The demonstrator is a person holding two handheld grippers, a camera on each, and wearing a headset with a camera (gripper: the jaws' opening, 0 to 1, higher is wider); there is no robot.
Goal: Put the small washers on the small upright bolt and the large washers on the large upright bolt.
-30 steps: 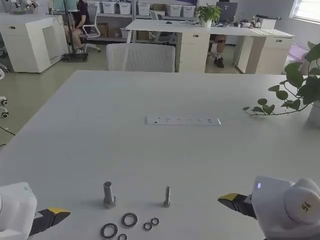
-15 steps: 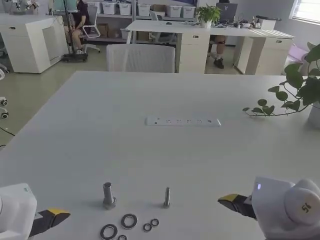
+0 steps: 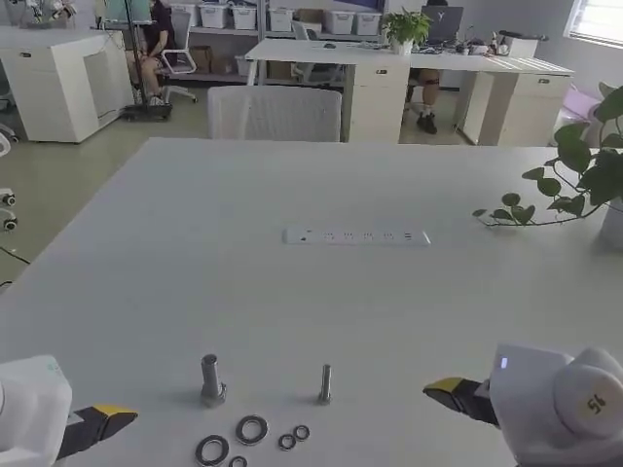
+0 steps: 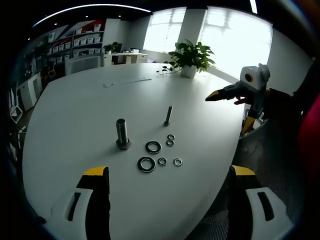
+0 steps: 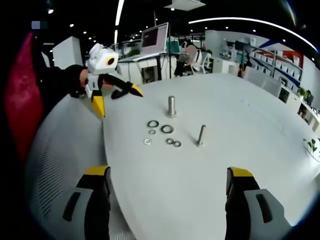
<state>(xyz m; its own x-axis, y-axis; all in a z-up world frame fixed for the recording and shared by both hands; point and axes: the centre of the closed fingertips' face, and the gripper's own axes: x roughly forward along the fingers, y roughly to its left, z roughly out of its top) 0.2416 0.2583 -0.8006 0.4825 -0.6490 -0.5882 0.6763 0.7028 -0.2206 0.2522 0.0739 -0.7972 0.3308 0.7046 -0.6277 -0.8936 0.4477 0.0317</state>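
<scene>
Between wide-spread left gripper (image 4: 168, 171) and right gripper (image 5: 167, 172) sit two bolts (image 4: 121, 134) (image 4: 168, 115), two large washers (image 4: 148, 147) (image 4: 141, 164), four small washers (image 4: 171, 136) (image 4: 170, 143) (image 4: 162, 161) (image 4: 177, 161).

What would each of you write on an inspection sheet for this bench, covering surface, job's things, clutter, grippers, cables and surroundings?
Surface: white table, flat and plain.
Job's things: large bolt and small bolt upright, no washers on them; two large washers and four small washers lying loose beside them.
Clutter: power strip; potted plant at the table edge.
Grippers: left gripper and right gripper open, empty.
Cables: nothing seen.
Surroundings: chair, desks, seated person.
</scene>
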